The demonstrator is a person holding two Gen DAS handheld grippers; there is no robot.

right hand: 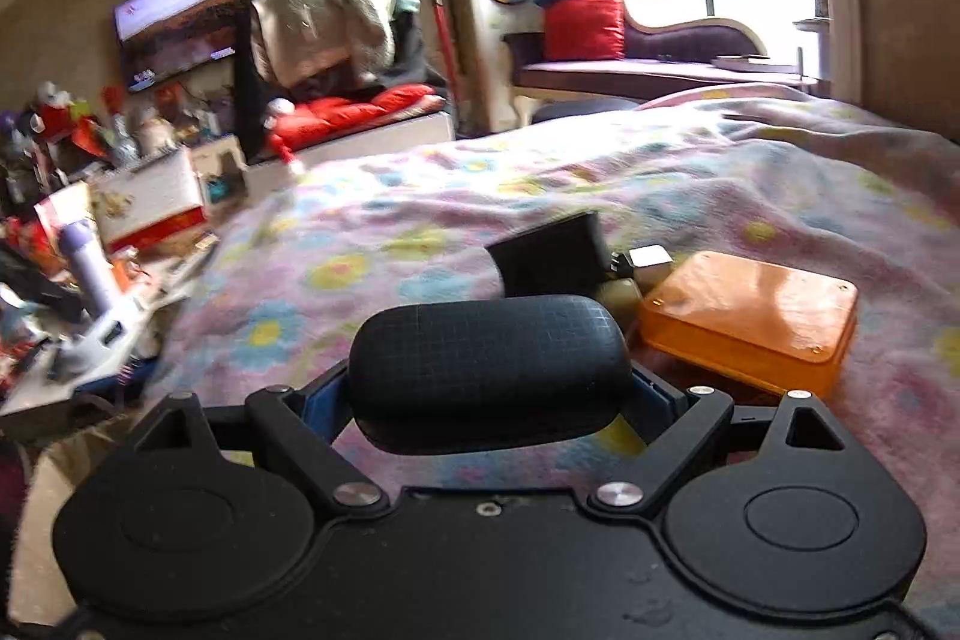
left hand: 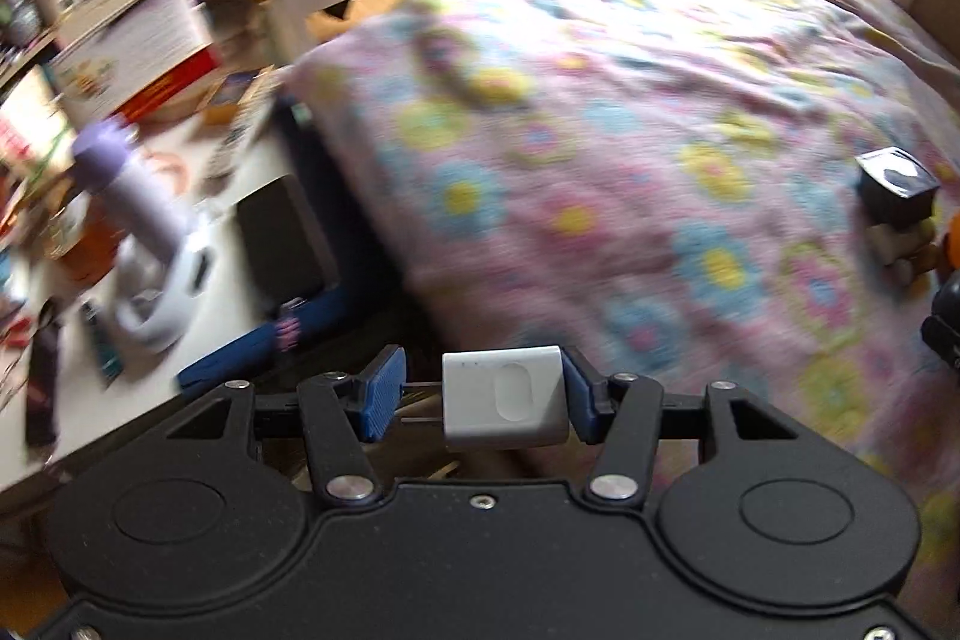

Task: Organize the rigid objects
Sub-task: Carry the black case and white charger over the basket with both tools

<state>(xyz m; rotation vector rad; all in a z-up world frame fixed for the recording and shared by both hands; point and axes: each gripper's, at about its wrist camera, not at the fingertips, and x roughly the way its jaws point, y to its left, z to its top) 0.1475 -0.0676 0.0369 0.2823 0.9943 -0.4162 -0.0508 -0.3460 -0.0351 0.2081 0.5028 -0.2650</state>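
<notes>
Gripping a white plug adapter, your left gripper has its blue pads nearly together, the right pad flat against the adapter's side and the prongs reaching the left pad, above the edge of the flowered blanket by the cluttered white table. Your right gripper stands wide, its jaws clamped on the ends of a black rounded case lying crosswise between them. Just beyond the case on the blanket sit an orange box and a black box.
</notes>
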